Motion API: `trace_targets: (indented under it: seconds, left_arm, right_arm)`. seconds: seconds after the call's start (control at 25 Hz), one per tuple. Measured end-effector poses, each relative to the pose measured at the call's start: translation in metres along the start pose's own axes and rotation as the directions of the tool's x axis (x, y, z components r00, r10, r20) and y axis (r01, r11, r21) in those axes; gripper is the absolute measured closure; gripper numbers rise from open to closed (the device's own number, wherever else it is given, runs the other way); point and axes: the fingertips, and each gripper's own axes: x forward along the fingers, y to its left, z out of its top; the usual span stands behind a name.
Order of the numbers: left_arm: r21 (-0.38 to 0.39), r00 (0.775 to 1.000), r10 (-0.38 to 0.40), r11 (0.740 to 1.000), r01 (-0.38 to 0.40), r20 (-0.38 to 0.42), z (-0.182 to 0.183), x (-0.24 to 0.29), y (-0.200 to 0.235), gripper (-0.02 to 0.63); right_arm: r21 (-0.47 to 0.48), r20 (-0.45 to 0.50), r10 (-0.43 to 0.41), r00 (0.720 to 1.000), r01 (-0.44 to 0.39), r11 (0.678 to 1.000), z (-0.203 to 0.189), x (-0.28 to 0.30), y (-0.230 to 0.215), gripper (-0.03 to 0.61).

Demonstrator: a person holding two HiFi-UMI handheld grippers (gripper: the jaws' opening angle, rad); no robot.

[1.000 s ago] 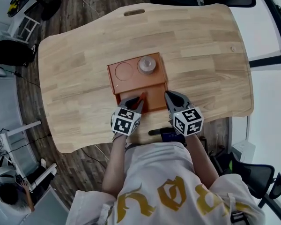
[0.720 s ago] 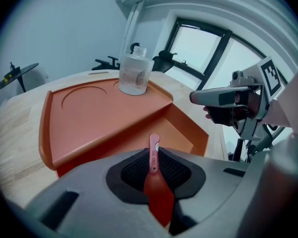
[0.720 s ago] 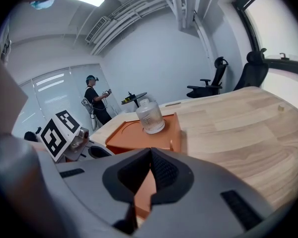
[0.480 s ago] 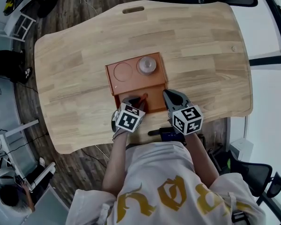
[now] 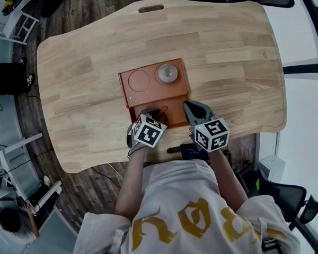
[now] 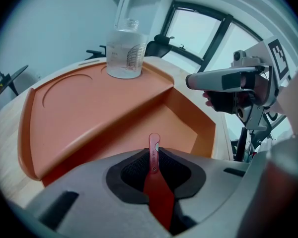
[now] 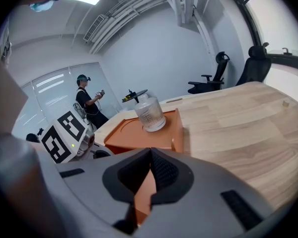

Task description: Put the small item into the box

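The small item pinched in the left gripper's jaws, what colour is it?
Red. The small item shows best in the left gripper view.

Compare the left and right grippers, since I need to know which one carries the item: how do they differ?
The left gripper is shut on a thin red item; the right gripper is shut on nothing. The left gripper reaches over the orange box's lower compartment; the right gripper sits at its near right corner. Both point toward the box.

Mid-frame, the box is showing rust orange, the table pale wood grain. The small item is showing red (left gripper grey).
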Motion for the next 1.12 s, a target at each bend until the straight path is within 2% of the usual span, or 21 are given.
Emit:
trace_targets:
  seconds: [0.6, 0.92, 1.12]
  left_arm:
    - [0.006, 0.999, 0.024, 1.0, -0.024, -0.021, -0.006, 0.002, 0.0, 0.554]
    - [0.026, 0.997, 0.063, 0.998, -0.064, 0.039, 0.002, -0.008, 0.001, 0.549]
    - [-0.043, 0.988, 0.025, 0.999, -0.019, 0.151, 0.014, -0.026, 0.001, 0.551]
  right_arm:
    - [0.005, 0.009, 0.008, 1.0, -0.008, 1.0, 0.001, -0.005, 0.001, 0.568]
    - [0.001, 0.029, 0.017, 0.999, -0.017, 1.0, 0.005, -0.012, 0.006, 0.568]
    - [-0.012, 0.046, 0.025, 0.999, -0.024, 1.0, 0.009, -0.018, 0.013, 0.566]
